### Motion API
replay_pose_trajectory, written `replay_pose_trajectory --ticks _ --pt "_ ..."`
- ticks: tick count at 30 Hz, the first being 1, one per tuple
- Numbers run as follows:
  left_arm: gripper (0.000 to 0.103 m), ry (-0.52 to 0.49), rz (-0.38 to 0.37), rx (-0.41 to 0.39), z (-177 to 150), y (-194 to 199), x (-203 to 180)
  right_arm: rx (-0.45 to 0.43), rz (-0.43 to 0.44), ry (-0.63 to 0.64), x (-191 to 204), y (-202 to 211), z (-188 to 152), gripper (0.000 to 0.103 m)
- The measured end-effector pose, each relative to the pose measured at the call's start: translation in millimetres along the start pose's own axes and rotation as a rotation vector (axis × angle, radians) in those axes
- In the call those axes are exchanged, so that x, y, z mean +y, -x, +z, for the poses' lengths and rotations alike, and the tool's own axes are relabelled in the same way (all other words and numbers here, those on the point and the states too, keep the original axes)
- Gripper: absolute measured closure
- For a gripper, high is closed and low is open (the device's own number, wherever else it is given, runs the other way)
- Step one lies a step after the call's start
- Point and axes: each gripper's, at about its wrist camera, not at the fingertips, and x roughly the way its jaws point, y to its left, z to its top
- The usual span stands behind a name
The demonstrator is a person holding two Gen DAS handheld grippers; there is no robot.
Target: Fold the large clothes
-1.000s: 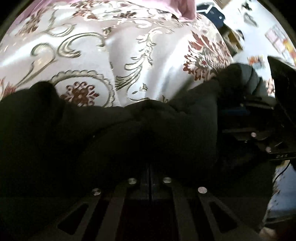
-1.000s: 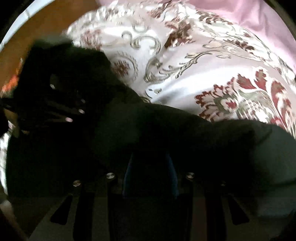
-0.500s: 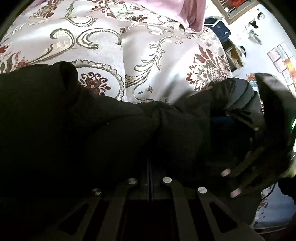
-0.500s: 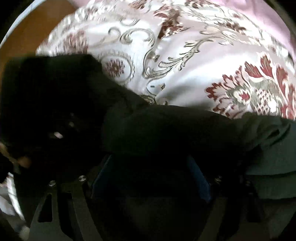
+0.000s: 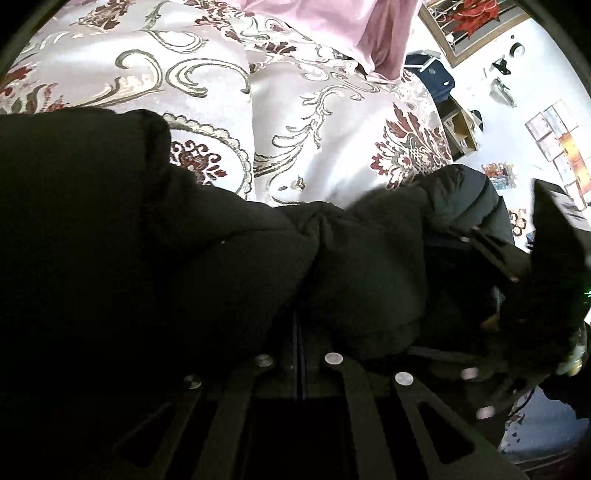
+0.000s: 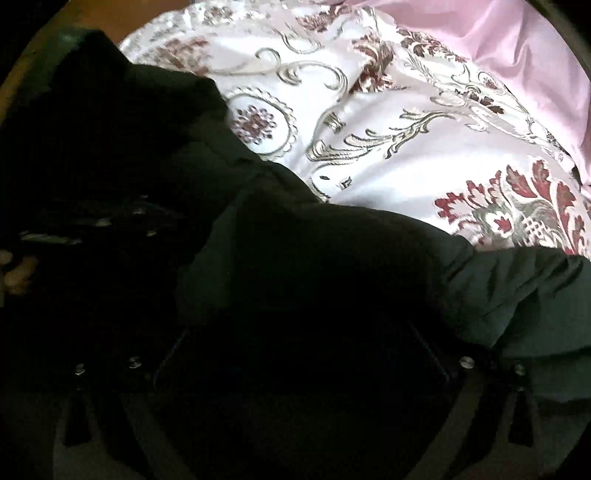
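A large black padded jacket (image 5: 184, 266) lies on a patterned satin bedspread (image 5: 325, 147) and fills the lower half of both views. My left gripper (image 5: 300, 317) is shut, its fingers pressed together with jacket fabric bunched over the tips. In the right wrist view the jacket (image 6: 332, 266) covers my right gripper (image 6: 303, 350), whose fingers stand wide apart in the dark fabric. The right gripper also shows at the right of the left wrist view (image 5: 517, 314), and the left one at the left of the right wrist view (image 6: 92, 229).
The bedspread (image 6: 406, 147) stretches ahead, with pink cloth (image 5: 354, 33) at its far end. Beyond the bed's right edge in the left wrist view stand a shelf unit (image 5: 461, 129) and a white wall with pictures. A wooden floor (image 6: 155, 14) shows at upper left in the right wrist view.
My right gripper has opened from nearly shut to wide apart. Both grippers have drawn back a little, so more bedspread shows. The left stays shut on the jacket.
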Motion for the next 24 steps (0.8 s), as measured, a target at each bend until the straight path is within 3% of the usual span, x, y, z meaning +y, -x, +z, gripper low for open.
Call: replay_pose_trajectory --ticks 2,6,10,13,15,18,20,24 --pt "0.099 0.007 0.002 -0.001 -3.6 3.4 3.3 -0.04 -0.007 -0.045 -3.6 13.5 -1.7 0.009" --pt "0.099 0.009 0.015 -0.005 -5.0 3.9 1.8 -0.085 0.038 -0.208 -39.3 36.1 -9.4 0.028" --pt "0.099 -0.004 0.039 -0.005 -5.1 3.1 -0.6 -0.037 -0.028 -0.224 -31.9 22.3 -7.0 0.035" --pt "0.099 -0.03 0.071 0.0 -5.2 0.3 -6.2 0.025 -0.094 -0.182 -21.7 1.8 9.8 0.032" --pt "0.099 -0.04 0.079 -0.001 -4.9 0.2 -9.1 0.062 -0.106 -0.125 -16.3 -11.0 11.7 0.015" --pt "0.099 -0.04 0.084 -0.008 -5.4 3.6 -11.1 0.099 -0.227 -0.026 -1.5 -36.7 14.0 0.005" --pt "0.099 -0.037 0.089 -0.008 -7.2 7.1 -11.6 0.081 -0.286 -0.043 2.7 -43.0 16.0 0.004" --pt "0.099 -0.004 0.084 -0.009 -12.3 20.5 -10.4 0.007 -0.249 -0.036 2.9 -24.9 7.2 0.004"
